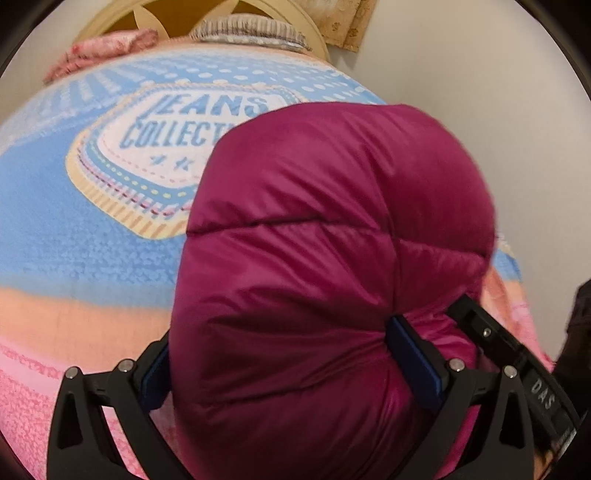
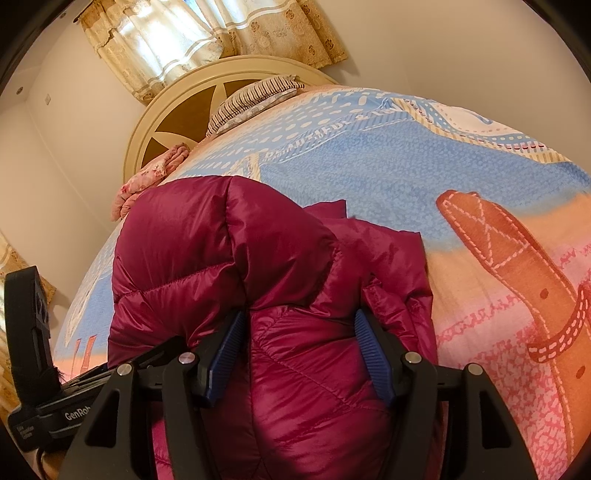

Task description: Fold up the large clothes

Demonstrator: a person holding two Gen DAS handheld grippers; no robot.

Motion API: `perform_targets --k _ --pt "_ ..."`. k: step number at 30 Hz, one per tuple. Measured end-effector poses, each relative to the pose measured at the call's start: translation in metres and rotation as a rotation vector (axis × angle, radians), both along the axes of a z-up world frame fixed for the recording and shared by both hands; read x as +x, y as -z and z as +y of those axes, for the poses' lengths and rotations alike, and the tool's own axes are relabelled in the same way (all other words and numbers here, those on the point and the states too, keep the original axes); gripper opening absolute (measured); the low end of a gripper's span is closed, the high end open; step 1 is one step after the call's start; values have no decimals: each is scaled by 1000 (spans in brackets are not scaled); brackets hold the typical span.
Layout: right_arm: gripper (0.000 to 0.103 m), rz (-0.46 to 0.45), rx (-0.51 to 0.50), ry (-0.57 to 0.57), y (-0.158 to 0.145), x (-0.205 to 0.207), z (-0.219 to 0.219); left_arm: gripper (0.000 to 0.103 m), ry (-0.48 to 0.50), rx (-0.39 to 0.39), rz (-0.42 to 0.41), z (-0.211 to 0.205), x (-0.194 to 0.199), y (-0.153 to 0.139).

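A magenta quilted puffer jacket [image 1: 325, 229] is bunched up over the bed. My left gripper [image 1: 288, 354] is shut on a thick fold of it, blue pads pressed into both sides. In the right wrist view the same jacket [image 2: 229, 251] rises in a puffy hump, with a flatter part lying on the bed to the right. My right gripper [image 2: 299, 343] is shut on another fold of the jacket. The left gripper's body [image 2: 33, 332] shows at the left edge of the right wrist view, and the right gripper's body [image 1: 517, 354] sits close by in the left wrist view.
The bed carries a blue, orange and pink printed cover [image 1: 92, 240] with a belt print [image 2: 517, 266]. A striped pillow [image 2: 251, 99] and a pink floral cloth [image 2: 147, 177] lie by the cream round headboard [image 2: 177, 96]. Curtains [image 2: 207, 33] hang behind; walls stand on both sides.
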State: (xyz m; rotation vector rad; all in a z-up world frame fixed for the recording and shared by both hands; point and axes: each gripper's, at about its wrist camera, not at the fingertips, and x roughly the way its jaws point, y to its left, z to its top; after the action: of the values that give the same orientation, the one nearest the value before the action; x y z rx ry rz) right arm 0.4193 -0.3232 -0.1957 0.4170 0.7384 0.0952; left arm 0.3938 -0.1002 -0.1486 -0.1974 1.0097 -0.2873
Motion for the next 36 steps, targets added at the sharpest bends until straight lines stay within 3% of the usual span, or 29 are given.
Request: perform_targets --k 2,4,7,12,14,19,22,24,27,30,32,36 --pt "65 -50 74 11 -10 -14 -13 103 16 -63 -21 15 -12 -10" --pt "73 -100 135 24 -16 -29 -26 103 54 -114 -65 30 -29 -18" --pt "75 -78 139 38 -13 -42 -41 103 84 -132 -115 48 -44 -21" --pt "75 -9 172 24 -1 -41 -60 103 80 -246 -69 70 -46 -1" --pt "75 12 162 0 1 -37 -58 103 73 -292 -57 69 -46 1" --pt "75 26 185 -47 11 -29 -56 103 132 -316 -55 54 -47 0" --pt "70 28 200 -101 14 -23 -51 103 178 -321 -51 43 -46 4" --pt "60 42 210 -139 18 -18 -46 102 197 -318 -52 38 -48 2" --pt "40 59 300 -195 23 -10 -50 83 207 -323 -62 32 -58 -4" --pt "29 39 320 -224 20 -16 -48 64 191 -275 -99 28 -74 -16" --pt "25 10 300 -236 13 -23 -43 49 179 -251 -113 29 -84 -25" --pt "23 -29 288 -269 1 -38 -27 40 151 -195 -154 37 -116 -49"
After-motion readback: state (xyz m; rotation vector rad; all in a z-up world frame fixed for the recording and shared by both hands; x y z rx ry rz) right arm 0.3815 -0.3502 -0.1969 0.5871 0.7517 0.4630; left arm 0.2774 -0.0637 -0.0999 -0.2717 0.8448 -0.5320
